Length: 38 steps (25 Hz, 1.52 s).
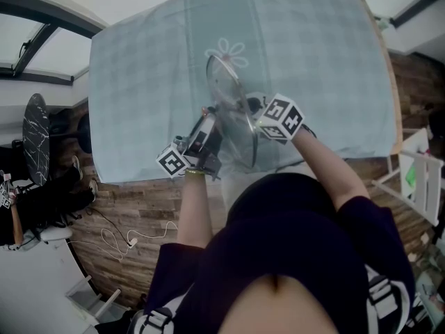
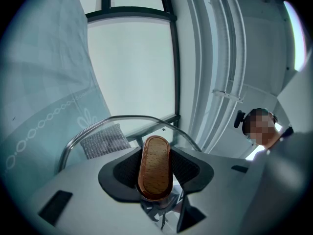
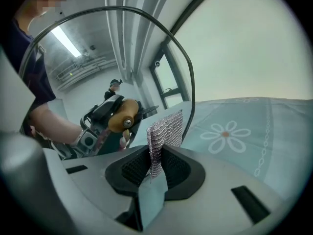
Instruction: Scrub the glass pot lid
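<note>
pinching a silvery scrub pad [image 3: 164, 130], the right gripper [image 3: 155, 166] has its jaws pressed together on the lower part of the pad. the free upper part stands up beyond the tips. the left gripper [image 2: 155, 169] has its jaws closed on the wooden knob [image 2: 155, 166] of the glass pot lid [image 1: 233, 110]. they stay partly apart because the knob fills the gap, and its long axis runs along the jaws.

the lid is not on the table [image 1: 320, 47]. it is carried in the air above the near edge, standing on its rim, and its plane runs from near to far. so one face looks left, to the left gripper, and the other face looks right, to the right gripper.

in the right gripper view the knob shows through the glass, so the pad is on the side without the knob. the pad is very close to this side, near the rim, but i cannot tell if it touches. i judge that the coming move depends on this: the glass lies straight ahead of the right jaws, so the pad must press forward and rub across while the left gripper holds the lid firm against the push.
</note>
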Tool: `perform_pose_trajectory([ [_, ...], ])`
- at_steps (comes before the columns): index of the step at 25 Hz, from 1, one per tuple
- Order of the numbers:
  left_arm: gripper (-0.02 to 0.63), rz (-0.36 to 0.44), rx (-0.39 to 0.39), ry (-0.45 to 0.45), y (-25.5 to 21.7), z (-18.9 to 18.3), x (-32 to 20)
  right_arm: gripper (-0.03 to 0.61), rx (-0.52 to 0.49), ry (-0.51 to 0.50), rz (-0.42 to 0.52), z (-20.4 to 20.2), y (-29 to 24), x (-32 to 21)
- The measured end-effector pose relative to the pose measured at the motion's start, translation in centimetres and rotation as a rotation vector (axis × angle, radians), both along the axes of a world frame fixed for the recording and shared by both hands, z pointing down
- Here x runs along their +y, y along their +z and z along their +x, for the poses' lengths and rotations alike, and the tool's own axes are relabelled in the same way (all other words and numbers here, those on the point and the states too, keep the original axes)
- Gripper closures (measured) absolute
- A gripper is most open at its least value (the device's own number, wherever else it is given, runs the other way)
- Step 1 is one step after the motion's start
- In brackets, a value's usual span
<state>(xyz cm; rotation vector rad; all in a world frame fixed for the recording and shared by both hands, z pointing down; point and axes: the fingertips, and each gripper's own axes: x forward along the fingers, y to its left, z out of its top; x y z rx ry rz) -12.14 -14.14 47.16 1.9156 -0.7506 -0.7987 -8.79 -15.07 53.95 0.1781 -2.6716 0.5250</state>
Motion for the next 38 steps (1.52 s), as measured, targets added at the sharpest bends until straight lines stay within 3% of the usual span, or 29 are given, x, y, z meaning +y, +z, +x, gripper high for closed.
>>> perform_pose_trajectory([
  [10, 0.443, -0.007, 0.006, -0.015, -0.1, -0.5, -0.1, 0.503, -0.026, -0.119, -0.077, -0.2, 0.0, 3.3],
  [38, 0.443, -0.016, -0.048, -0.051, -0.1, 0.3, -0.1, 0.503, -0.023, -0.32, -0.111, 4.5, -1.0, 10.6],
])
